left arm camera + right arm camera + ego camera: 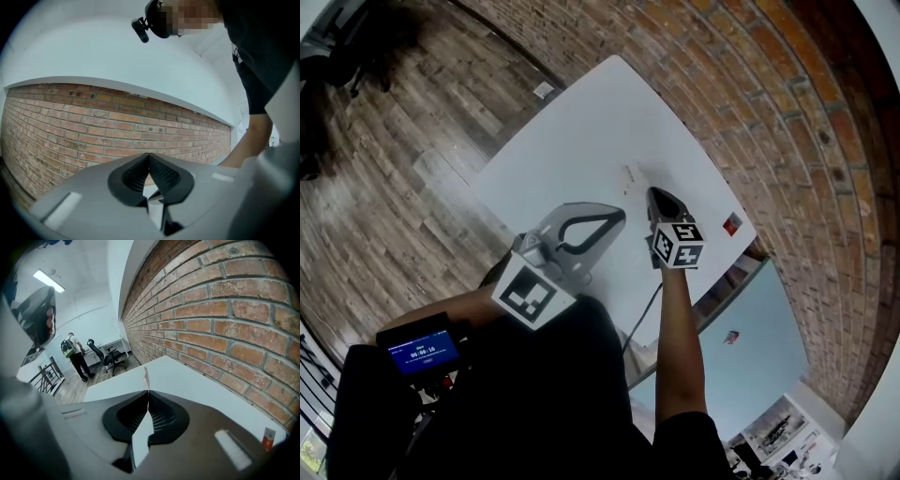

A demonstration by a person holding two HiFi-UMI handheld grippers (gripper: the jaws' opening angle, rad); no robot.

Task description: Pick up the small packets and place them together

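Pinching a small packet (146,375): right tool (148,391) is clenched on it, and the thin pale packet sticks out edge-on past the jaw tips. In the head view the same packet (630,176) sits just ahead of the right tool (653,193), over the middle of the white surface (572,141). Can't tell whether its far end touches the surface. The tool is angled downward, toward the side with the brick wall (225,310).

Left tool (149,156) is clenched too, jaw tips meeting with no packet between them. It's held roughly level, facing the brick wall. In the head view the left tool (619,214) is near the right one, on its left and closer to the person.

A second, red packet (732,224) lies flat near the surface's right edge, well apart from the held one. It also shows at the lower right of the right gripper view (267,438).
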